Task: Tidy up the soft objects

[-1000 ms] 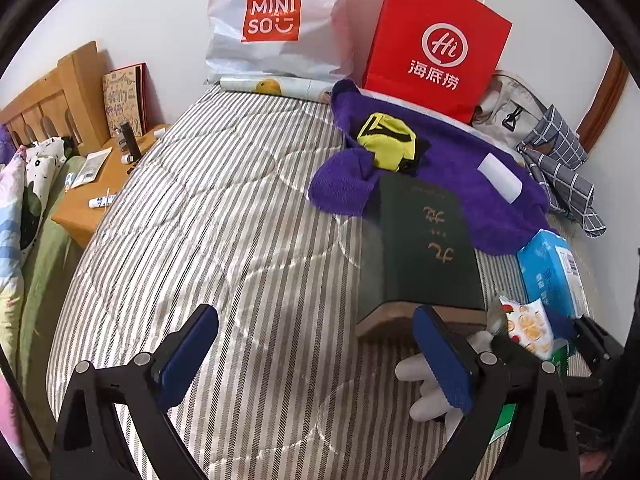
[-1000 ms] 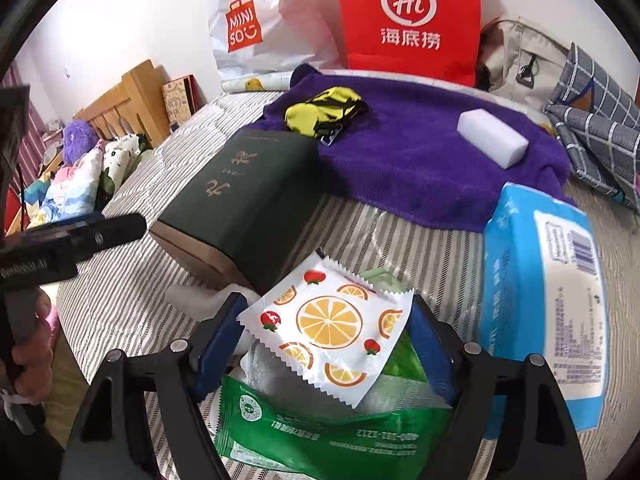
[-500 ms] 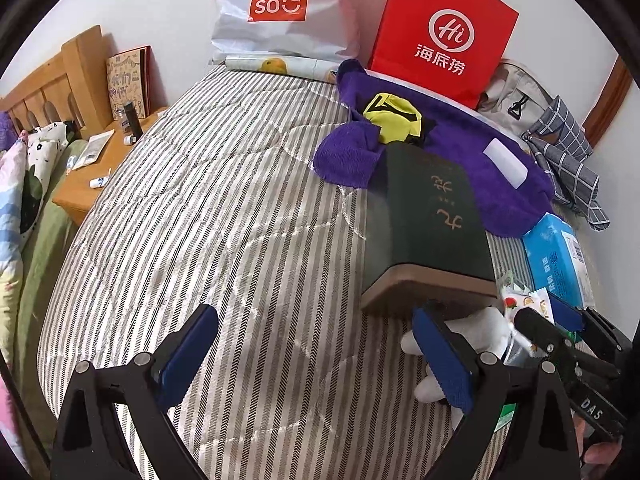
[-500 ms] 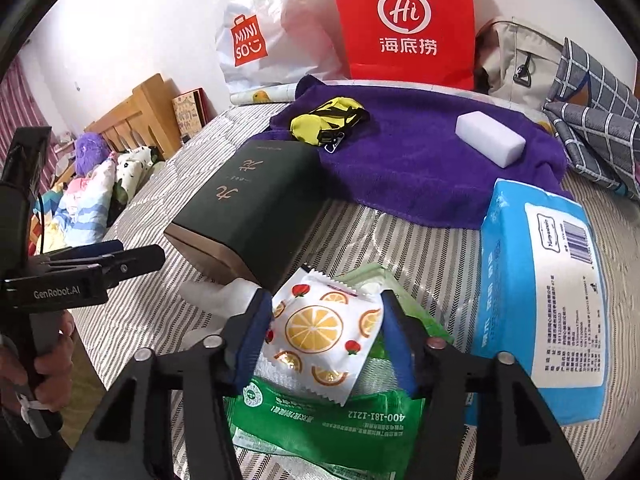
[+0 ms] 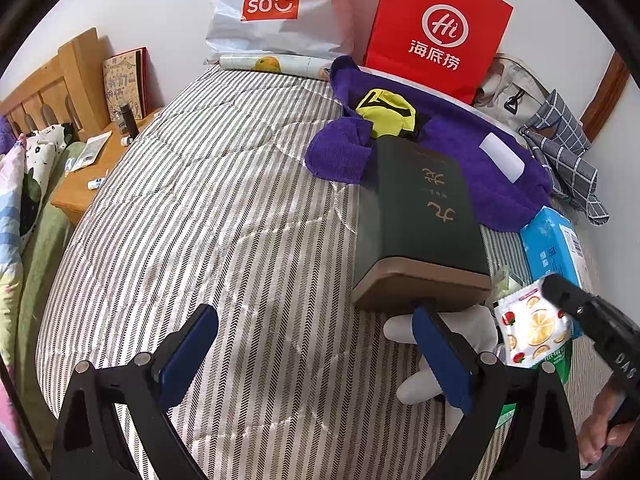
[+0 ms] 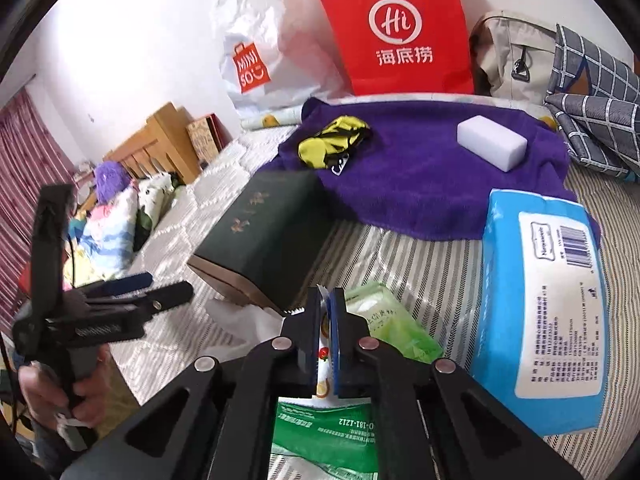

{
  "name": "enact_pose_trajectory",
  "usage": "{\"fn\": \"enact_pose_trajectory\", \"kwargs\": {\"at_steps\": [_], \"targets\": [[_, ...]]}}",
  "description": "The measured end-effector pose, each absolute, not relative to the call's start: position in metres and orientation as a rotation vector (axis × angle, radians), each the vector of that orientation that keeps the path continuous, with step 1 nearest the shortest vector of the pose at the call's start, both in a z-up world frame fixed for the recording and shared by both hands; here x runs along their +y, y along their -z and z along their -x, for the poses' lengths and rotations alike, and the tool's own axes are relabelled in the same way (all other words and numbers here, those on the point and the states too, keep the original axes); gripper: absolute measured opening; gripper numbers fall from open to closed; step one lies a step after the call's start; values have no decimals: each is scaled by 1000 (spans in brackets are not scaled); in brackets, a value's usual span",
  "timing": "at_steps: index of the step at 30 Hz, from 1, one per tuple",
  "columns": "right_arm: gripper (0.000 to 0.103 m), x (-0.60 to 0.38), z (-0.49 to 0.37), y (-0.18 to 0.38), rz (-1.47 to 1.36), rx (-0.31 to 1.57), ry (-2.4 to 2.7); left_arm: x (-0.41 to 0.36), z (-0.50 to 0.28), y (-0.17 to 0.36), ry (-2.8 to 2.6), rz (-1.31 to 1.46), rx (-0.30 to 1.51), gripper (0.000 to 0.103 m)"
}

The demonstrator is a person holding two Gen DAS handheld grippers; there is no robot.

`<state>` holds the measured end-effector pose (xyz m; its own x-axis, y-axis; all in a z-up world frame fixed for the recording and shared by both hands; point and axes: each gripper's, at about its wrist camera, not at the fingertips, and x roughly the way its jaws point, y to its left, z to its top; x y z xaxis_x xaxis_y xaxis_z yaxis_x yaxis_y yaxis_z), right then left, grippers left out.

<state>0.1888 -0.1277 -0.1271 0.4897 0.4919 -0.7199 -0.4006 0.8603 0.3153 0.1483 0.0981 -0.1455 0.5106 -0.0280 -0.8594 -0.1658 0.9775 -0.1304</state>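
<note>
My right gripper (image 6: 325, 308) is shut on a white sachet printed with orange slices (image 6: 323, 354), held edge-on between the pads; the sachet also shows in the left wrist view (image 5: 530, 328). Under it lie a green packet (image 6: 320, 432) and a pale green tissue pack (image 6: 386, 322). My left gripper (image 5: 316, 344) is open and empty over the striped bedspread (image 5: 192, 216), its right finger over a white plush toy (image 5: 460, 332). A purple towel (image 6: 420, 176) carries a yellow pouch (image 6: 334, 142) and a white sponge block (image 6: 492, 146).
A dark green box (image 5: 420, 216) lies mid-bed beside the toy. A blue wipes pack (image 6: 540, 308) lies at right. A red bag (image 5: 438, 28), a white Miniso bag (image 5: 276, 8), a backpack and checked cloth (image 6: 592, 92) stand at the far end. A wooden nightstand (image 5: 92, 176) stands left.
My right gripper has closed from wide open onto the orange-slice sachet and lifted it slightly. The left gripper stays open and has hardly moved.
</note>
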Motion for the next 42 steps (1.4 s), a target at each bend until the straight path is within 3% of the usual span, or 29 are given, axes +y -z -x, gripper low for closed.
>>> {"fn": "enact_pose_trajectory", "kwargs": {"at_steps": [16, 24, 28, 30, 31, 32, 35, 42], "targets": [[3, -204, -128, 75, -144, 797, -459, 84, -143, 140, -60, 178, 1026, 98], [3, -263, -111, 130, -151, 924, -309, 70, -143, 144, -48, 168, 1034, 98], [9, -278, -115, 163, -139, 971, -251, 61, -143, 148, -43, 142, 1042, 98], [33, -283, -113, 171, -142, 988, -237, 61, -143, 148, -40, 149, 1044, 98], [57, -286, -111, 174, -156, 992, -230, 61, -144, 148, -38, 153, 1043, 98], [73, -288, -108, 174, -166, 985, -221, 61, -144, 148, -38, 154, 1042, 98], [83, -290, -95, 173, -185, 952, -226, 62, -143, 147, -38, 155, 1039, 98], [86, -254, -85, 189, -63, 951, -163, 62, -137, 145, -24, 163, 1033, 98]]}}
